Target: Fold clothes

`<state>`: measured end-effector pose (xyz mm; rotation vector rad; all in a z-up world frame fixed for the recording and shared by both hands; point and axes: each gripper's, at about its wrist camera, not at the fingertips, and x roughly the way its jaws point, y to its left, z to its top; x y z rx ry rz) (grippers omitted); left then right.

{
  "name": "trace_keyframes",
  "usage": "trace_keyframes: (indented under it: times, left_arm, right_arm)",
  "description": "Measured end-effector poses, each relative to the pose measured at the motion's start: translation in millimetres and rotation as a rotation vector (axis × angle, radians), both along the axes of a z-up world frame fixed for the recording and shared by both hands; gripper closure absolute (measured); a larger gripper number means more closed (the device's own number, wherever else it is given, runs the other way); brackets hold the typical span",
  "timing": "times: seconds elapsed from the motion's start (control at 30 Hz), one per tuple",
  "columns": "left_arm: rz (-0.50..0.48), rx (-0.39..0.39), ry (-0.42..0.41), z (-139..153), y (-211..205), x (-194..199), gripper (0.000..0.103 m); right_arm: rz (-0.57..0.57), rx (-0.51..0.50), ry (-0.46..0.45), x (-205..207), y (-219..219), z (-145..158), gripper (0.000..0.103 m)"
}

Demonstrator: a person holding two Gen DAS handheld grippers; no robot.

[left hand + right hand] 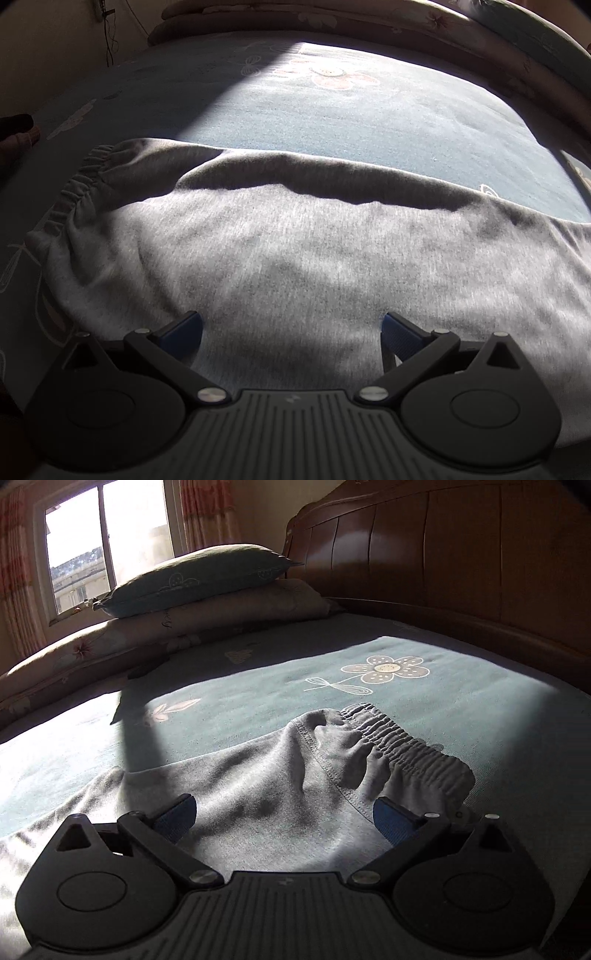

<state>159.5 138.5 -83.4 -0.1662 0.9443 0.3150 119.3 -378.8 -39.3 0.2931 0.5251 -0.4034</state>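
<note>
Trousers (pixel 295 266), grey, elastic waistband (pixel 402 738): we find them spread on the bed (pixel 258 686), below its flower print. Left claw (pixel 291 332) and right claw (pixel 284 812) gape wide over them, holding nothing. Risk: pinching one layer would drag the cloth askew.

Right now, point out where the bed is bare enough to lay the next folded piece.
The free patch is the sunlit blue sheet beyond the grey trousers, between their elastic waistband and the wooden headboard. It is crowded at the stacked pillows under the window. Both tongs, left and right, are open over the trousers.
</note>
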Motion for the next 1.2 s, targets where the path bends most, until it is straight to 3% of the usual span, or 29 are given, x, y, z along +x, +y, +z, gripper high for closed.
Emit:
trace_keyframes:
  times: [0.23,0.3,0.5,0.6,0.77,0.97,1.03,1.2]
  left_arm:
    - [0.009,0.001,0.012,1,0,4,0.000]
    - [0.014,-0.001,0.011,1,-1,4,0.000]
    - [-0.002,-0.117,-0.085,13,-15,-7,0.001]
    - [-0.098,-0.164,-0.114,22,-44,-10,0.001]
    - [-0.326,-0.131,-0.153,34,-112,-8,0.001]
    - [-0.486,-0.113,-0.127,21,-149,-7,0.001]
    - [-0.474,-0.102,-0.075,9,-149,-2,0.001]
    - [-0.481,-0.083,-0.117,1,-144,-3,0.001]
  right_arm:
    - [-0.091,0.109,0.107,33,-46,-27,0.000]
    - [-0.097,0.099,0.099,32,-44,-26,0.000]
    - [0.064,0.067,0.006,18,-10,-12,0.000]
    - [0.133,-0.026,-0.006,21,18,-5,0.000]
    - [0.215,-0.116,0.076,34,46,-11,0.000]
    - [0.147,-0.014,0.171,40,17,-27,0.000]
    - [0.142,0.071,0.135,35,0,-27,0.000]
    - [0.200,0.276,-0.009,13,-33,-18,0.000]
